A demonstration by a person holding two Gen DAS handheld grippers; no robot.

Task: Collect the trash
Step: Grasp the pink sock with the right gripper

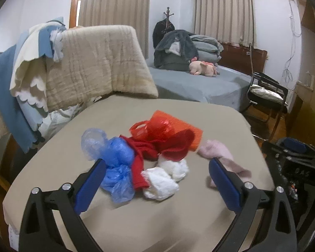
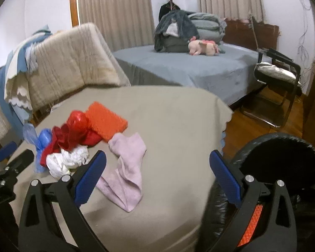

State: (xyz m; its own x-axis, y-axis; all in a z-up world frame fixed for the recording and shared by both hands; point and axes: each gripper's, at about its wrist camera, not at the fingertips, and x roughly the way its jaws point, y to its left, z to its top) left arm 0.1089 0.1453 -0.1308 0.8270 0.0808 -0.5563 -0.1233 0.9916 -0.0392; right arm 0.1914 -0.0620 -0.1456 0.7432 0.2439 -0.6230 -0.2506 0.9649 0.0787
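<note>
On beige table (image 1: 119, 226): my left gripper (image 1: 157, 168) wide open over white wad (image 1: 160, 183) (empty); right gripper (image 2: 157, 163) spread wide, empty, above pink cloth (image 2: 129, 168).

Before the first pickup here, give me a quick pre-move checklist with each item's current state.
1. Left gripper open and empty: ok.
2. Right gripper open and empty: ok.
3. Trash pile in front of the left gripper, white crumpled paper and blue plastic bag between its fingers' line: ok.
4. Black-lined bin open beside the table: ok.
5. Bin free of blockage inside: cannot tell.
6. Pink cloth is trash, not laundry: cannot tell.
</note>
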